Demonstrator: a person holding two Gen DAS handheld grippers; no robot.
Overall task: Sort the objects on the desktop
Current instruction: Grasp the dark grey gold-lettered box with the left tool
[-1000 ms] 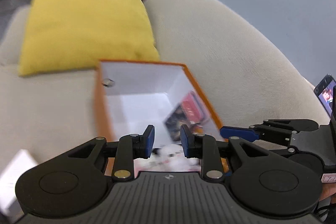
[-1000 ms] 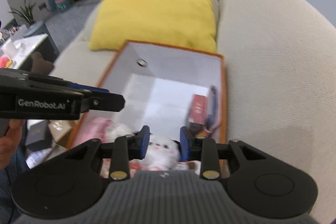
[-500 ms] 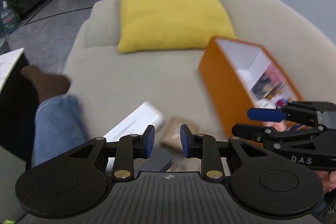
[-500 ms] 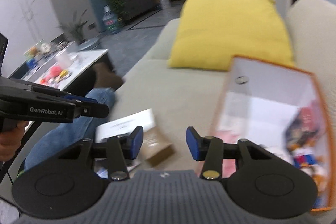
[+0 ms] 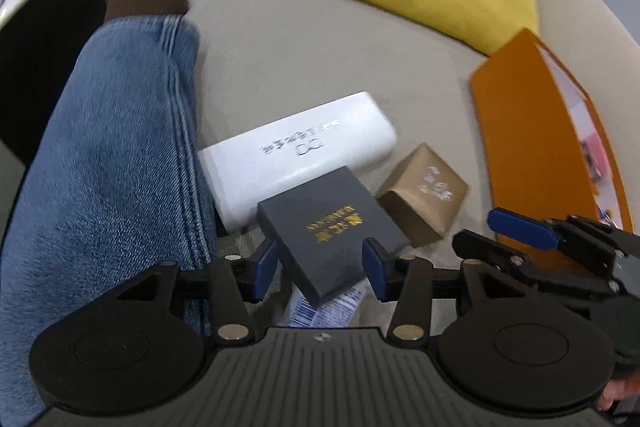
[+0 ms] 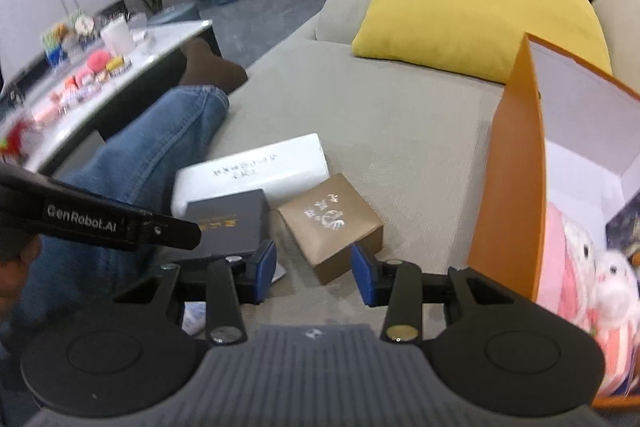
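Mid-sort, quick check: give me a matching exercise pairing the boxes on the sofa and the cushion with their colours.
Things:
1. long box
2. flat box with gold lettering
3. small box with white print
4. cushion

Colours:
A. brown
B. yellow
C. white
D. dark grey

Pairs: 1-C, 2-D, 3-A, 4-B
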